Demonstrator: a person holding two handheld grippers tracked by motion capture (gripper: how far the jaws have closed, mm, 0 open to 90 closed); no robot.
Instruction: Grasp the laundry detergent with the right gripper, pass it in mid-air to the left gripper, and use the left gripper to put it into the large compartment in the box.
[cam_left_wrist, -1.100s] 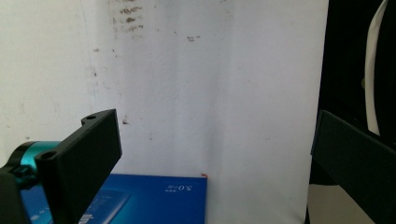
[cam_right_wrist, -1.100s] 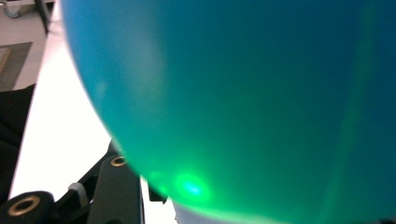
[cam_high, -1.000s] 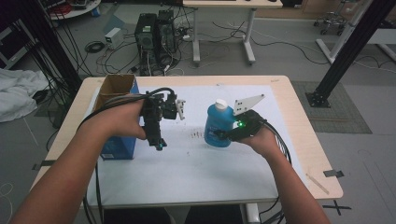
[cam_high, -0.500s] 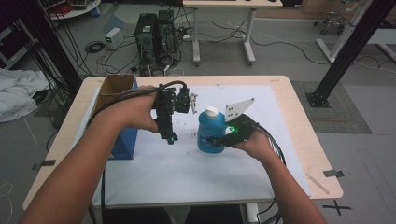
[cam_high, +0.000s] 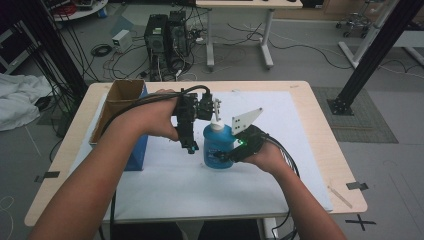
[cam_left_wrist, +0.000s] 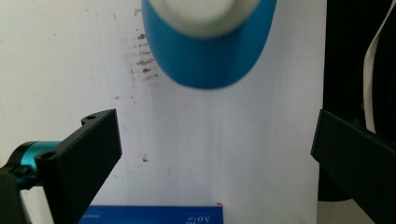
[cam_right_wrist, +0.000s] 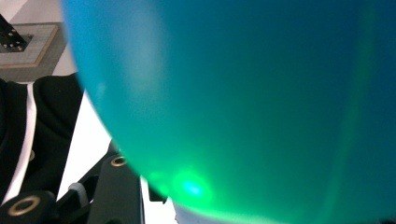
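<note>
Your right tool (cam_high: 222, 159) clamped on round blue plastic bottle with white cap (cam_high: 218, 145); bottle stands upright on white paper sheet (cam_high: 280, 150) at middle of tabletop (cam_high: 320, 120). Your left tool (cam_high: 192, 148) at bottle's 9 o'clock, just beside it, pointing down, jaws wide apart, nothing between them. In left gripper view bottle (cam_left_wrist: 205, 42) sits at 12 o'clock, ahead of jaws. Open cardboard box (cam_high: 120, 97) and blue box (cam_high: 137, 150) at 9 o'clock on tabletop.

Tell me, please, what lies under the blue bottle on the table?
Under the blue bottle lies a white sheet covering the table, with brown specks on it. The patch beneath the bottle's base is covered.
</note>
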